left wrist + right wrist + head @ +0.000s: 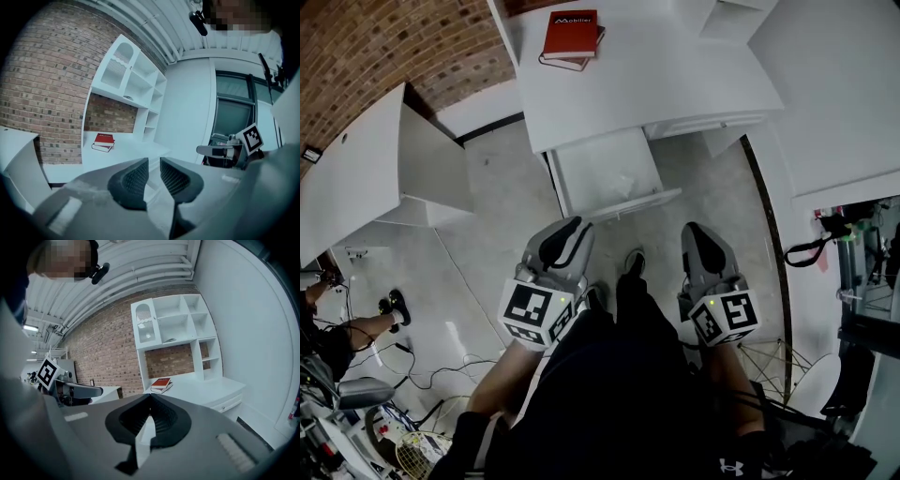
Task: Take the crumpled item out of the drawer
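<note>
**Both grippers held low before the open drawer, the crumpled item ahead of them.**
The left gripper (565, 236) stands with its jaws slightly spread and nothing between them; the right gripper (703, 239) has its jaws pressed together, empty. Forward of both, the drawer (623, 204) is pulled out from under the white desk (656, 94), and a pale crumpled item (623, 183) lies inside, with no clear long axis. It lies ahead and right of the left gripper, which appears slightly nearer and is the likelier one to reach.
</note>
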Motion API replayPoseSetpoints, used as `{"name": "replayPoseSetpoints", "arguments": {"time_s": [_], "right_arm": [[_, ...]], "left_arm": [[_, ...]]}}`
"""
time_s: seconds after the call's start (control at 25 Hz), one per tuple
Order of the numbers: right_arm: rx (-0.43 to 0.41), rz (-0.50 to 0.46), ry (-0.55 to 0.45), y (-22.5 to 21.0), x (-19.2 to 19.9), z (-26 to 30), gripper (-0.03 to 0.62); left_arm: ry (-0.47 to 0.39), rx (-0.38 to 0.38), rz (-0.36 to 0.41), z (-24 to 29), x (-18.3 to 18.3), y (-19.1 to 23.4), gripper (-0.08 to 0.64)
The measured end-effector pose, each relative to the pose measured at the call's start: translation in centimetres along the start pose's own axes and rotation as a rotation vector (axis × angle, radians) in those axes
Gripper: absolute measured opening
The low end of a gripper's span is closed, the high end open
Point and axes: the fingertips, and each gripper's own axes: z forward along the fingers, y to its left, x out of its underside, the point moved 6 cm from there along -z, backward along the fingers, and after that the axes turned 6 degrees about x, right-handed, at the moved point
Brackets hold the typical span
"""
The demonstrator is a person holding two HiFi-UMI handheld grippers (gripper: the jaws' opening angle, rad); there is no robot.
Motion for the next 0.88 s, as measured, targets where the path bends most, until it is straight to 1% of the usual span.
{"name": "replayPoseSetpoints", "arguments": {"time_s": [0.2,0.4,0.56,0.6,0.72,0.88], "right_arm": [[-0.049,0.020,0.010,-1.5,-0.9,3.8,0.003],[-0.084,0.038,0.028,-4.2,-1.5,7.2,0.003],[-0.098,0.051,0.036,-6.8,-1.9,9.5,0.003],[-0.102,0.059,0.039,-7.3,-2.0,9.9,0.003],[-0.117,0.075,0.042,-8.9,-2.3,11.0,0.003],[-0.130,0.094,0.064,-10.6,-1.8,12.4,0.003]], "left_arm": [[0.014,-0.044,0.003,2.5,-1.3,1.7,0.084],[0.031,-0.081,0.003,6.0,-2.5,2.9,0.084],[0.084,-0.117,0.073,9.0,-2.0,3.7,0.084],[0.098,-0.122,0.078,9.6,-1.9,3.8,0.084],[0.135,-0.128,0.055,11.2,-1.7,3.7,0.084],[0.163,-0.150,0.076,13.6,-0.9,4.7,0.084]]}}
